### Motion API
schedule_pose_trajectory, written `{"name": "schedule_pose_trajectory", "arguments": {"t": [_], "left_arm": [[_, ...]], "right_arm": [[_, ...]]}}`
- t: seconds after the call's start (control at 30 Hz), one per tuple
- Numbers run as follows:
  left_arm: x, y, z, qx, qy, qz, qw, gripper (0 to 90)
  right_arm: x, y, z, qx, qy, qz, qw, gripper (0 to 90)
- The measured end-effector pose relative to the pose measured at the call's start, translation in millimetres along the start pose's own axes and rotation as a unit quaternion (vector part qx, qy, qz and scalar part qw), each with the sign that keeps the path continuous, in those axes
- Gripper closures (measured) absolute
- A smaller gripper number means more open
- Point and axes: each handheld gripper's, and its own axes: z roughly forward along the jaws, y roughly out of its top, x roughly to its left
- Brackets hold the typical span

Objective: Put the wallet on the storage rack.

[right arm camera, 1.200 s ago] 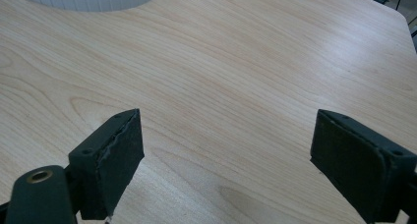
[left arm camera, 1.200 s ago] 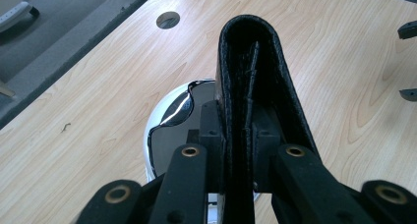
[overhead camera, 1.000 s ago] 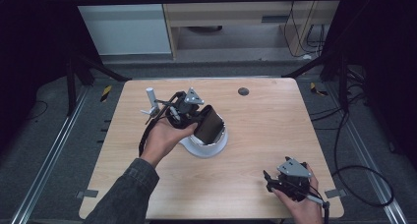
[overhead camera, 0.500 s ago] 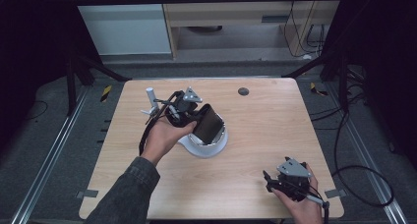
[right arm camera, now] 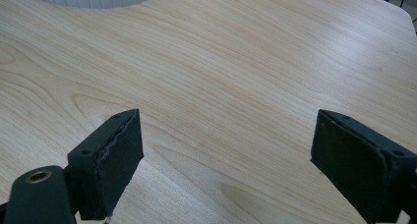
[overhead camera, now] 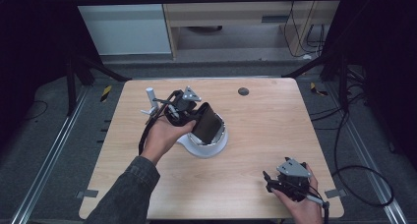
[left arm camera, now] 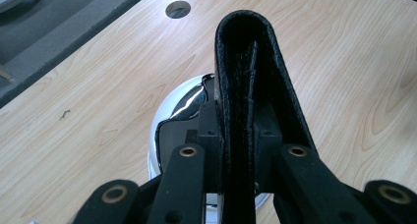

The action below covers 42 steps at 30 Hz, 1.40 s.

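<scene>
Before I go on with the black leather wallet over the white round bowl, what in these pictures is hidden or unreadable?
- Inside of the white round bowl with the shiny lining: the black leather wallet and the left gripper cover most of it in the high view and left gripper view.
- Whether the wallet touches the bowl: undecidable; the jaws clamped on it block the contact.
- Small white post behind the left hand: too small to identify.
- Right gripper, open over bare wooden table: bowl edge cut off at the top.

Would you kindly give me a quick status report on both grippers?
Left gripper shut on black wallet, over white dish. Right gripper open, empty, low over table. Nothing in the way.
</scene>
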Motion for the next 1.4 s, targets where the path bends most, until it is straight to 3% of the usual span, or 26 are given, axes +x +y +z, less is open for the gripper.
{"name": "schedule_pose_trajectory", "arguments": {"t": [0.37, 0.57, 1.0, 1.27, 1.4], "left_arm": [[2.8, -1.4, 0.1, 0.002, 0.005, -0.011, 0.9999, 77.4], [3.6, -1.3, -7.3, -0.014, 0.014, -0.016, 0.9997, 72.5], [1.0, -1.5, -50.5, -0.063, 0.035, -0.011, 0.9974, 68.8], [-7.4, -5.5, -70.7, -0.087, 0.026, -0.005, 0.9958, 67.7], [-12.1, -8.1, -73.2, -0.086, 0.023, 0.005, 0.996, 67.1]], "right_arm": [[1.1, -0.1, 0.4, 0.001, 0.003, 0.0, 1.0, 12.2], [1.0, -0.2, 0.2, 0.001, 0.003, 0.001, 1.0, 12.1], [1.3, -0.7, -0.2, 0.004, 0.001, -0.002, 1.0, 12.0], [1.4, -1.0, 0.1, 0.005, 0.002, -0.001, 1.0, 12.0], [1.7, -0.9, 0.3, 0.004, 0.002, -0.003, 1.0, 12.0]]}}
